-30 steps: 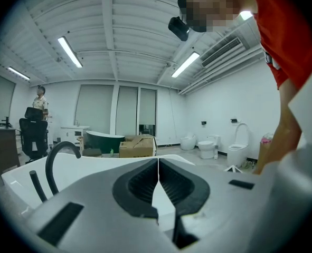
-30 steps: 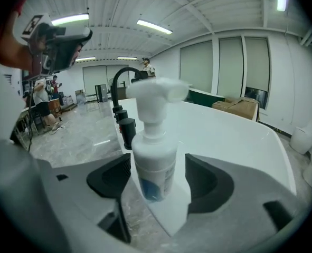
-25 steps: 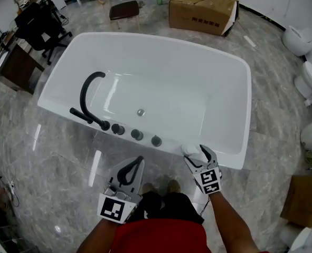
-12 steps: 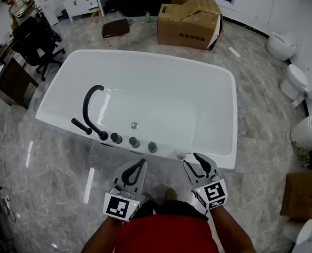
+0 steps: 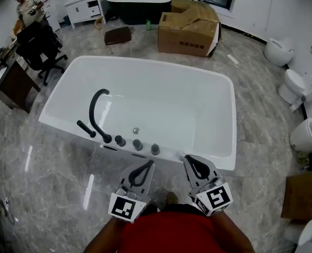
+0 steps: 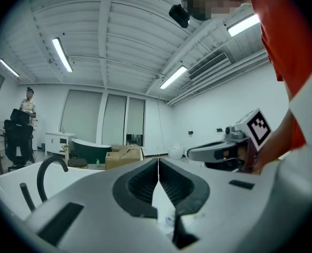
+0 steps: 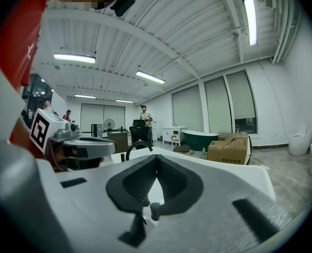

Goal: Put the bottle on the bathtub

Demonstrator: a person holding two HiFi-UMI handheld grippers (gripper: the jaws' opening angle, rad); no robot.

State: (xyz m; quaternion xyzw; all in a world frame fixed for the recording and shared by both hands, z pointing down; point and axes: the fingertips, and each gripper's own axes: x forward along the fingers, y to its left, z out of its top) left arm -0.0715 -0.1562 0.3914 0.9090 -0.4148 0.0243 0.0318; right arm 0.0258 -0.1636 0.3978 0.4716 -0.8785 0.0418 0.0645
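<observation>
The white bathtub [image 5: 227, 96] fills the middle of the head view, with a black spout [image 5: 96, 109] and several black knobs [image 5: 137, 144] along its near rim. My left gripper [image 5: 147, 165] and right gripper [image 5: 190, 159] are held close to the body, just short of that rim. Both are shut with nothing between the jaws. The small pale bottle is hard to make out in the head view, since the right gripper's tip covers that part of the rim. In the left gripper view, a small pale round thing [image 6: 170, 216] shows below the shut jaws and may be the bottle.
Grey marble floor surrounds the tub. A cardboard box [image 5: 190, 30] and a dark stool [image 5: 117, 36] stand beyond it. White toilets [image 5: 295, 86] line the right side, with another box [image 5: 303, 194] near them. At far left are an office chair [image 5: 39, 46], a desk and a person.
My right gripper was at the tub's near rim with the white bottle. It has let go and drawn back toward the body. The left gripper stayed shut.
</observation>
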